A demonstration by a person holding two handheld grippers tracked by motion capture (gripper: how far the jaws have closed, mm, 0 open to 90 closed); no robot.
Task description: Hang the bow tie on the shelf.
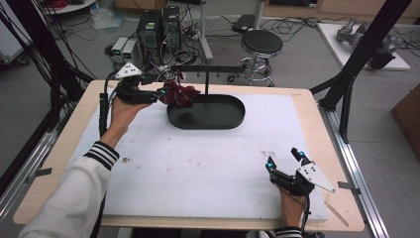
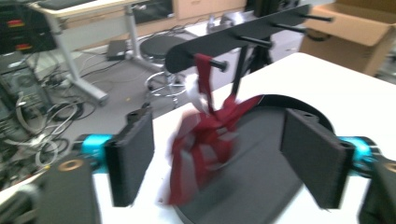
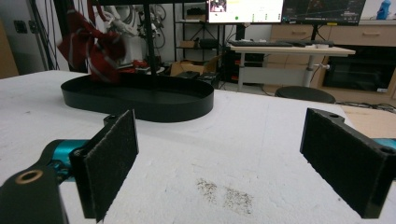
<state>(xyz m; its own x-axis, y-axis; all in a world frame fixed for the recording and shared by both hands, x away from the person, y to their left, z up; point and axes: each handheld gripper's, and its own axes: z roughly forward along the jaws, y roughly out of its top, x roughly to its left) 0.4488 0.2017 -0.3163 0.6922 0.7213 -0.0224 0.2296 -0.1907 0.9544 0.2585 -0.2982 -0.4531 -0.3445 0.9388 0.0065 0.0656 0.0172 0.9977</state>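
Note:
A red strappy cloth (image 1: 178, 94) hangs from the left end peg of a black rack bar (image 1: 208, 68) that rises on a post out of a black oval tray (image 1: 233, 119). My left gripper (image 1: 161, 93) is at the cloth's left side, jaws open. In the left gripper view the cloth (image 2: 205, 140), blurred, dangles from the peg (image 2: 219, 64) over the tray (image 2: 261, 186), ahead of the open left gripper (image 2: 219, 149). My right gripper (image 1: 282, 157) rests open near the front right, with nothing in it. In the right gripper view the open right gripper (image 3: 229, 154) faces the tray (image 3: 154, 105) and cloth (image 3: 93, 46).
A white foam sheet (image 1: 198, 163) covers the wooden table. A black frame leg (image 1: 346, 89) stands at the table's right rear corner. Behind the table are a stool (image 1: 261, 42) and computer towers (image 1: 158, 27). A cardboard box (image 2: 355, 28) sits beyond the rack.

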